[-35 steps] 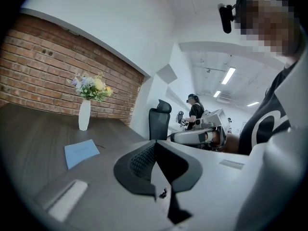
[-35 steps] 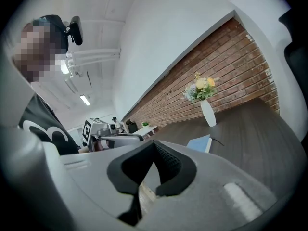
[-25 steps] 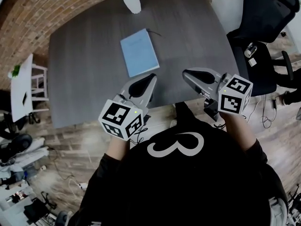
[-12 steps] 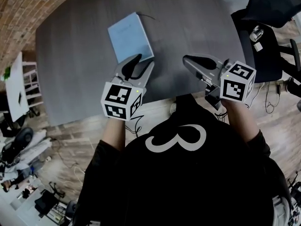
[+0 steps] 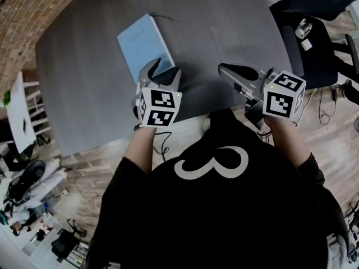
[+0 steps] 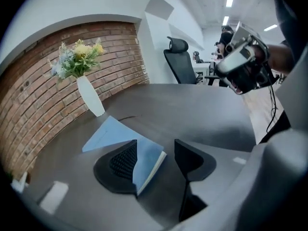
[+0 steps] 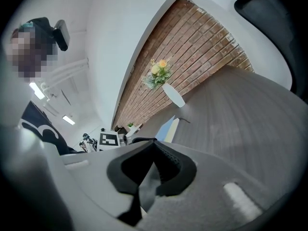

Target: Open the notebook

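Note:
A closed light-blue notebook lies flat on the dark grey table. My left gripper hangs just over the notebook's near edge, tilted down, and its jaws are opening. In the left gripper view the notebook has its near corner between the two black pads, with neither pad pressing on it. My right gripper is to the right of the notebook, over bare table, shut on nothing. In the right gripper view its jaws meet, and the notebook lies far ahead.
A white vase with flowers stands beyond the notebook, near the brick wall. A thin dark cord lies by the notebook's far corner. A black office chair stands off the table's right side. The table's near edge runs just under both grippers.
My left gripper has moved forward and down to the notebook's near edge, rolled its marker cube, and gone from shut to wide open. The right gripper sank slightly and stayed shut.

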`<move>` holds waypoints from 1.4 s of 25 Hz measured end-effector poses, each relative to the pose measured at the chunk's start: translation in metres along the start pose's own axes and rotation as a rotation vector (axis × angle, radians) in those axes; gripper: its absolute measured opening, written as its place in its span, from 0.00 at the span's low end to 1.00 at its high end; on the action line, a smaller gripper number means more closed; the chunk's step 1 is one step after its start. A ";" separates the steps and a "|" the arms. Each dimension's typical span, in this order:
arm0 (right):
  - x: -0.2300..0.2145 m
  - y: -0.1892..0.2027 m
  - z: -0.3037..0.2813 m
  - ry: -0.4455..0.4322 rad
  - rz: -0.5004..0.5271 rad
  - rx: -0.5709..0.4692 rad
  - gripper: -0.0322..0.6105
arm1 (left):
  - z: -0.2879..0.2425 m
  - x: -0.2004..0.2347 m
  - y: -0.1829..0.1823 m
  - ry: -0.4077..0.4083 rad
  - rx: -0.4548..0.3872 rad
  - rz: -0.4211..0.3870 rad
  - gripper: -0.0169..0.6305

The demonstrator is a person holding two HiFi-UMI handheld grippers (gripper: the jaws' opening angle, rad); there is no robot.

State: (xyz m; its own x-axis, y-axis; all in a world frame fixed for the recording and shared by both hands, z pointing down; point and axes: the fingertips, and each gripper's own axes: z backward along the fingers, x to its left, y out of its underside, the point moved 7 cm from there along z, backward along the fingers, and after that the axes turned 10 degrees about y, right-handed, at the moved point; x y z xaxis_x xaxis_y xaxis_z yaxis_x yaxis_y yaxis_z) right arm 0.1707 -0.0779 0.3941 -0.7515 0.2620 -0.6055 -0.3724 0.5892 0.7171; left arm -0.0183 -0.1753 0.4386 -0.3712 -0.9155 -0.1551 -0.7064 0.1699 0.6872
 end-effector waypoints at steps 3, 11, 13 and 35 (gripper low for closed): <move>-0.003 0.000 0.002 0.006 -0.005 -0.002 0.05 | -0.010 0.002 0.004 -0.022 0.031 -0.006 0.43; -0.006 0.002 0.001 -0.010 -0.004 0.006 0.05 | -0.022 0.003 0.006 -0.078 0.098 -0.056 0.40; -0.005 0.003 0.000 -0.019 0.003 0.013 0.05 | -0.024 0.002 0.006 -0.081 0.105 -0.055 0.40; -0.013 0.000 -0.004 -0.025 -0.025 0.012 0.05 | -0.026 -0.004 0.000 0.070 0.161 -0.011 0.10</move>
State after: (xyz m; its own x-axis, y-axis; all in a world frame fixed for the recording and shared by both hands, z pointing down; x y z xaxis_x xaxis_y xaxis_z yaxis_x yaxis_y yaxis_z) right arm 0.1781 -0.0847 0.4034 -0.7281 0.2662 -0.6316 -0.3842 0.6045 0.6978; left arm -0.0015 -0.1809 0.4579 -0.3239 -0.9399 -0.1084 -0.7996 0.2107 0.5624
